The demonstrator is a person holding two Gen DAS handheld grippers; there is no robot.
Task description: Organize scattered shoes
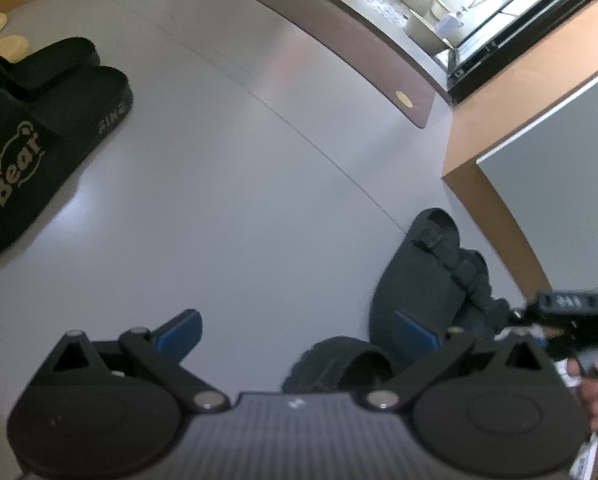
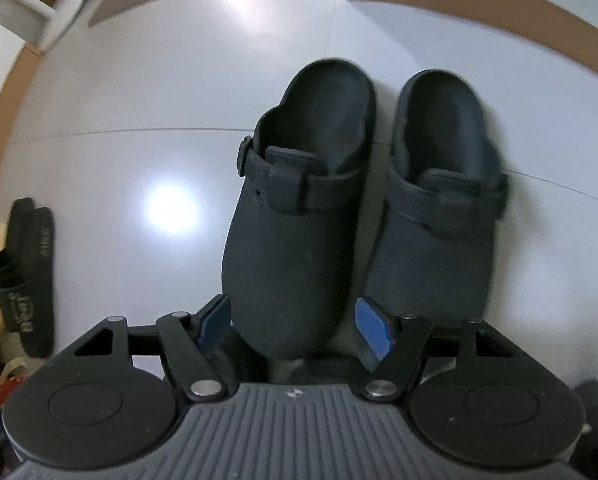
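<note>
Left wrist view: left tongs [image 1: 297,326] spread wide, released, nothing between the blue pads, only grey floor [image 1: 227,168] beyond them. Pair of black "Bear" slides [image 1: 39,136] parked side by side far left of the tongs, touching, long axes running from lower left toward upper right. Dark clogs [image 1: 427,280] lay just right of the tongs, partly hidden behind the right pad, blurred, long axis running up the picture. Brown mat [image 1: 351,48] lay well beyond, by a doorway. A hand [image 1: 597,380] on the other tool showed at the right edge.

Right wrist view: right tongs [image 2: 295,330] released, pads straddling the toe of the left clog [image 2: 295,216] without pressing it. Right clog [image 2: 439,200] lay just right of it, parallel, nearly touching. Toes pointed toward the tongs, open heels away. Black slides [image 2: 27,276] lay far left of the tongs.
</note>
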